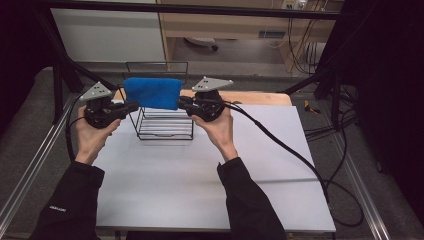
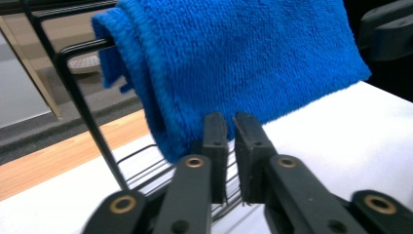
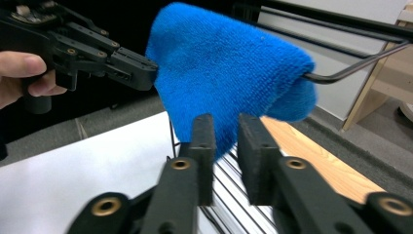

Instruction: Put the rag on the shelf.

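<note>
Blue towel [image 1: 152,93] draped over wire rack [image 1: 165,129]; left hand-held gripper [image 2: 230,127] and right hand-held gripper [image 3: 227,130] slightly spread, unclamped at its corners.

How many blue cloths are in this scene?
1. The blue cloth hangs over the top bar of the black wire rack at the far side of the table, between the two hand-held grippers. None seems hidden.

Lab: metal frame [image 1: 30,165], trailing cables [image 1: 345,165].
</note>
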A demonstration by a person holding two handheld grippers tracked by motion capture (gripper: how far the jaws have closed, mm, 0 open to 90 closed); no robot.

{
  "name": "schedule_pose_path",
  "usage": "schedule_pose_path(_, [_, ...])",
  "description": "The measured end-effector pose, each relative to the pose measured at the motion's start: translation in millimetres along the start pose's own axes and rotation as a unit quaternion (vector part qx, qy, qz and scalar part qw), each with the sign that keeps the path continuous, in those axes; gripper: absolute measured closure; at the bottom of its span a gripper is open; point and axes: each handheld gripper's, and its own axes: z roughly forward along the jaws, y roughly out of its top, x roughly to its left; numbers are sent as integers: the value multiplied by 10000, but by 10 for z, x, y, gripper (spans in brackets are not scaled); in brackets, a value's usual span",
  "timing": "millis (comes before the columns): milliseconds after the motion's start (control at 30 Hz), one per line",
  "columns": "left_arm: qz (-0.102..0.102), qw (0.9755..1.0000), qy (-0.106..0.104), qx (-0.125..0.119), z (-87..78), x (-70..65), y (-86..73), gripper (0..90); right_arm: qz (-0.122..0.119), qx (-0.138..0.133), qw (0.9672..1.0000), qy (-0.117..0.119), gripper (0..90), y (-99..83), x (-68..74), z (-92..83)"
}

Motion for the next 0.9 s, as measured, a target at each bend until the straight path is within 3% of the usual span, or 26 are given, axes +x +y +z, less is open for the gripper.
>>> schedule_pose_path(133, [-13,9999,-52,88,-90,-38,-60,699,35,-59,10000,11,608,-29,8,-209])
schedule_pose_path(233, [-80,9998,-98,159,-122,-74,-127,638,218,-51,9997,-93,499,-91,-24,-351])
schedule_pose_path(533, [-68,9989,-241,401,-84,-214,-417,399,494,189,9979,-371,231,-436,-167,-706])
schedule_pose_path(767, [-11,9983,-309,499,-11,-302,-626,236,838,301,9945,-547,111,-789,-327,-980])
schedule_pose_path(900, [69,9980,-336,535,43,-367,-766,140,877,318,9942,-538,74,-1018,-390,-1096])
